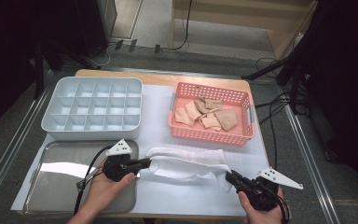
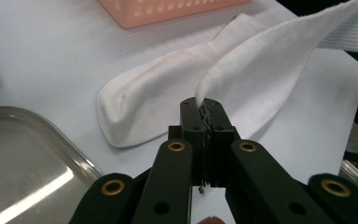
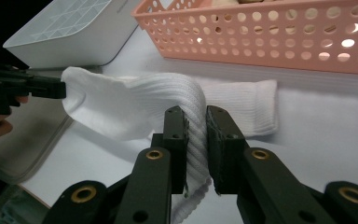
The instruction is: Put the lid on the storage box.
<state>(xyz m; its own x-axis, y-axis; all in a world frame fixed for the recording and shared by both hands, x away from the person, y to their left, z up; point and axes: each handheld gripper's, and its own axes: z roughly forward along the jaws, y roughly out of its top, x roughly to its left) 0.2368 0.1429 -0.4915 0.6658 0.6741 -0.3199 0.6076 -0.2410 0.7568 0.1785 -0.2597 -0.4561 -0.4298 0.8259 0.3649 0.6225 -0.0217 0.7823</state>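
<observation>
A white sock hangs stretched between two pairs of tongs, just above a second white sock lying flat on the tabletop, in front of the pink basket. The left tongs are clamped tight on its toe end; the right tongs pinch the ribbed cuff. To do this step well, I would keep both grips firm, hold the sock level and taut, and lower it squarely onto its mate so the edges line up.
</observation>
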